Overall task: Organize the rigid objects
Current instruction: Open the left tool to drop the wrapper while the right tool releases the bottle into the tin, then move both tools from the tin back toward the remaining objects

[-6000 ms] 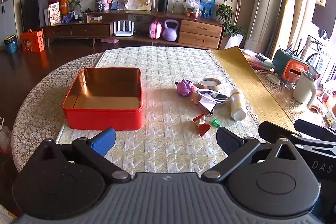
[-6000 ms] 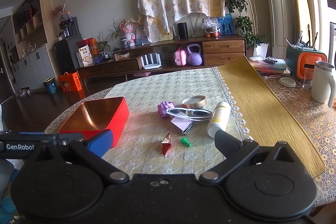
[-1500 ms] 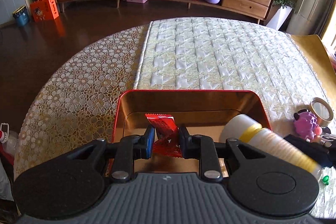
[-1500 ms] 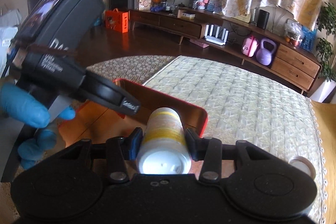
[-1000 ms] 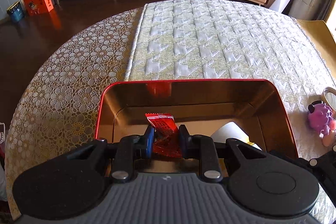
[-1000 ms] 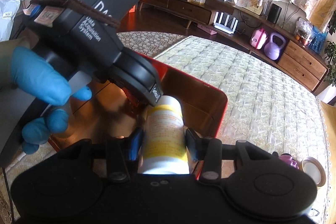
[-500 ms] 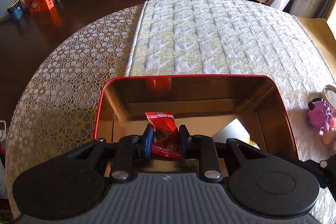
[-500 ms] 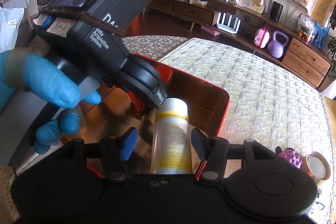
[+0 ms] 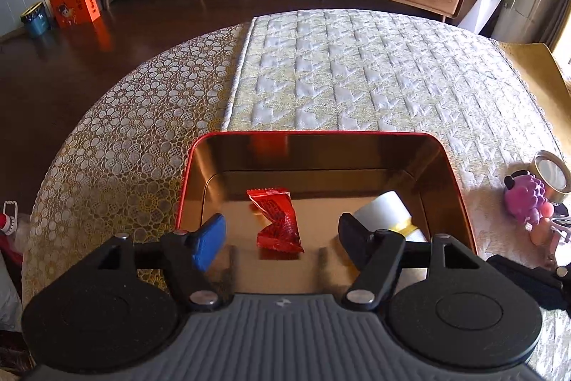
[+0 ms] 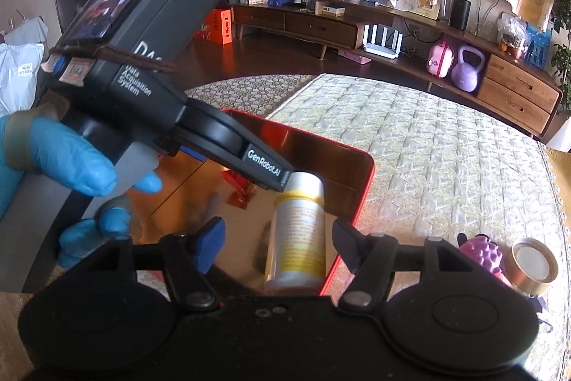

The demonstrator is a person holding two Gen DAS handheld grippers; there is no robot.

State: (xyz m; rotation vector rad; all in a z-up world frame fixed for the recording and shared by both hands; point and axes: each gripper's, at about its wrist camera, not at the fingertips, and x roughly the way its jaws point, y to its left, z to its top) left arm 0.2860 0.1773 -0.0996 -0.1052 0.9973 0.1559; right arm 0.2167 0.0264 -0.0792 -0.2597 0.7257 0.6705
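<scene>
Red tin box sat at the near edge of the round table, on its quilted runner; inside lay a red candy wrapper mid-floor and a white bottle with a yellow band along the box's right wall, long axis running from the near wall toward the far wall; left gripper hung over the candy, jaws wide, candy lying clear of both pads; right gripper hung over the bottle, jaws wide, pads clear of its sides; both sets of jaws had just been opening, with the things between them but not pressed. Half a second before, the left pads pinched the candy; now it lay released. Remaining pieces, a purple grape toy and a gold-rimmed tape roll, lay on the runner beyond the box's right wall, nearer the right gripper; that hand looked the likelier for the next pick.
</scene>
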